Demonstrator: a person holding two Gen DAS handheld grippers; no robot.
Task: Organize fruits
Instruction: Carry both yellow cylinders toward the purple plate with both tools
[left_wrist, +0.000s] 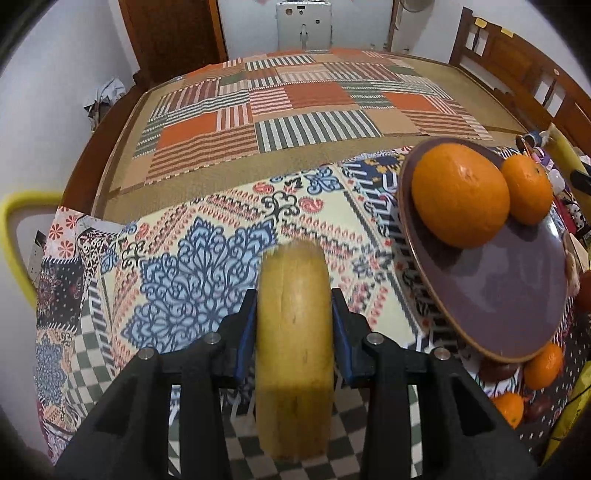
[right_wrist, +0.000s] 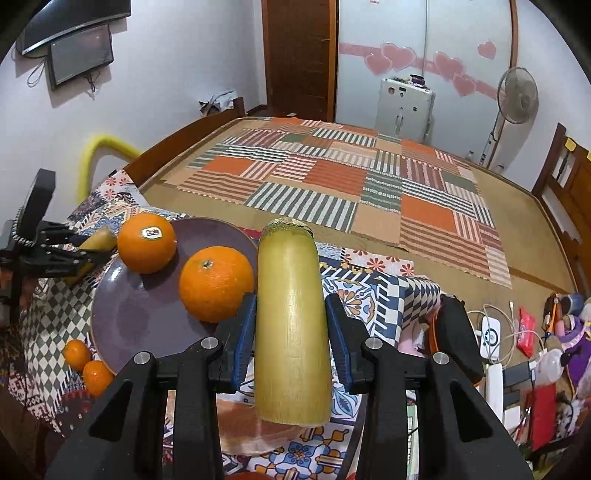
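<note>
My left gripper (left_wrist: 293, 308) is shut on a yellow sugarcane piece (left_wrist: 291, 369) that stands up between its blue pads, above the patterned cloth. To its right a purple plate (left_wrist: 498, 295) carries two big oranges (left_wrist: 460, 192) (left_wrist: 528, 188). My right gripper (right_wrist: 290, 314) is shut on a second, longer cane piece (right_wrist: 290, 258). In the right wrist view the plate (right_wrist: 140, 317) lies to the left with one stickered orange (right_wrist: 147, 243) and one plain orange (right_wrist: 216, 284). Beyond it the left gripper (right_wrist: 79, 254) shows with its cane piece (right_wrist: 98, 240).
Small oranges (left_wrist: 543, 365) (right_wrist: 97, 376) and dark red fruits (left_wrist: 495, 369) lie on the cloth beside the plate. A bed with a striped patchwork cover (right_wrist: 351, 177) fills the background. Cables, chargers and clutter (right_wrist: 517, 343) sit at the right, below the cloth's edge.
</note>
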